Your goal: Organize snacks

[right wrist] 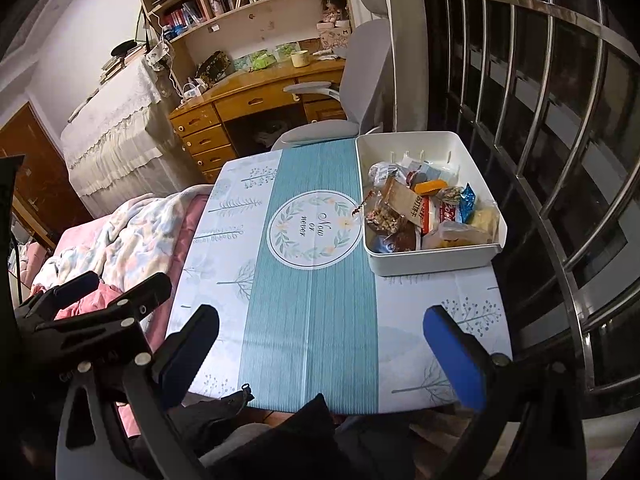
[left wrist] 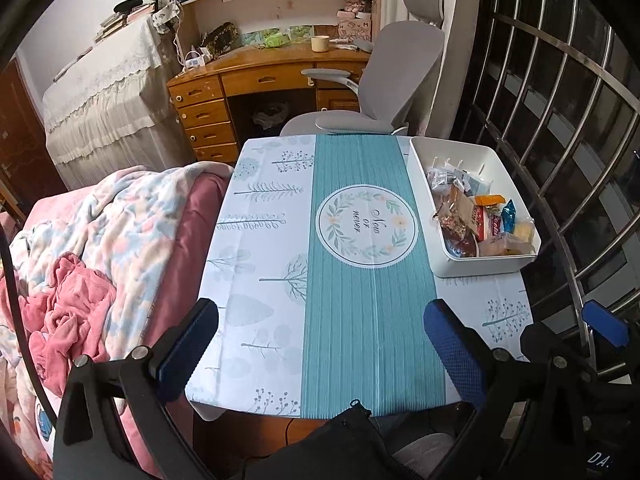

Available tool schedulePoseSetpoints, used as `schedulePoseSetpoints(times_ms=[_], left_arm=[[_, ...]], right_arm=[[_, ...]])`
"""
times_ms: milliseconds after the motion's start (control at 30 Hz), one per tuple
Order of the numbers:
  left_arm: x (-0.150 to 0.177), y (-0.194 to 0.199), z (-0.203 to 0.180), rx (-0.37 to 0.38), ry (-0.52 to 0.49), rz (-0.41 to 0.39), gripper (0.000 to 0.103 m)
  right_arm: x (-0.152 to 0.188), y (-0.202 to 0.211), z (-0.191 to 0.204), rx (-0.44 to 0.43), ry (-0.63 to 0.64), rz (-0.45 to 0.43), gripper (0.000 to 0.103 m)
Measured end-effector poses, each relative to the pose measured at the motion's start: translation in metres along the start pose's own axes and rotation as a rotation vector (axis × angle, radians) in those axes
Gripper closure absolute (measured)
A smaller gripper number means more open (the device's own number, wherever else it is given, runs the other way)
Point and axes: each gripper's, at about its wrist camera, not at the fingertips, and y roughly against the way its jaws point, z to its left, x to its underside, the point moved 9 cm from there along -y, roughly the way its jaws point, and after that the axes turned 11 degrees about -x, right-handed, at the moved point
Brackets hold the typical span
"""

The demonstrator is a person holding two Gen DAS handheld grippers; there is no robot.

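Both hand-held grippers hang over the bench's near edge, jaws spread wide and empty: the left hand-held gripper (left wrist: 320, 344), the right hand-held gripper (right wrist: 320, 344). Beyond the bare cloth, ahead and to the right, the white bin (right wrist: 428, 266) holds the heaped snacks (right wrist: 428, 212) (long axis running away). The right one looks nearer.

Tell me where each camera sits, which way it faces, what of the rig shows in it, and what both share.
Left wrist: on the left gripper at the table's near edge, facing the desk; its open fingers and the right gripper's blue fingertip show.
Right wrist: on the right gripper, further right, same heading; its open fingers and the left gripper at lower left show.
Shared: tablecloth, white bin of snacks, grey chair.
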Motion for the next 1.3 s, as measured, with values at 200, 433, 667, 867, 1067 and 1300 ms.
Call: schedulePoseSetpoints(times_ms=[200,433,667,867,1067,1300], left_arm=[[-0.003,-0.002,0.001,-0.001,-0.005,-0.006,0.001],[-0.008,-0.006,0.001,0.004,-0.014,-0.01,0.001],[-0.014,-0.008,-0.002,0.005,-0.023,-0.019,0.001],[-0.016,-0.008,-0.003,0.004,-0.024,-0.019,0.001],[-0.019,-0.01,-0.002,0.0,-0.022,-0.017,0.001],[-0.019,-0.01,-0.002,0.001,-0.025,-0.017,0.001]], right_arm=[[-0.002,-0.002,0.0,0.0,-0.004,-0.003,0.0],[-0.006,-0.007,-0.002,0.006,-0.009,-0.006,0.0],[-0.006,-0.007,-0.003,0.005,-0.008,-0.005,0.0],[-0.009,-0.008,-0.004,0.003,-0.009,-0.005,0.0],[-0.013,-0.009,-0.005,0.001,-0.009,-0.003,0.0],[-0.013,-0.01,-0.005,0.001,-0.011,-0.002,0.0]])
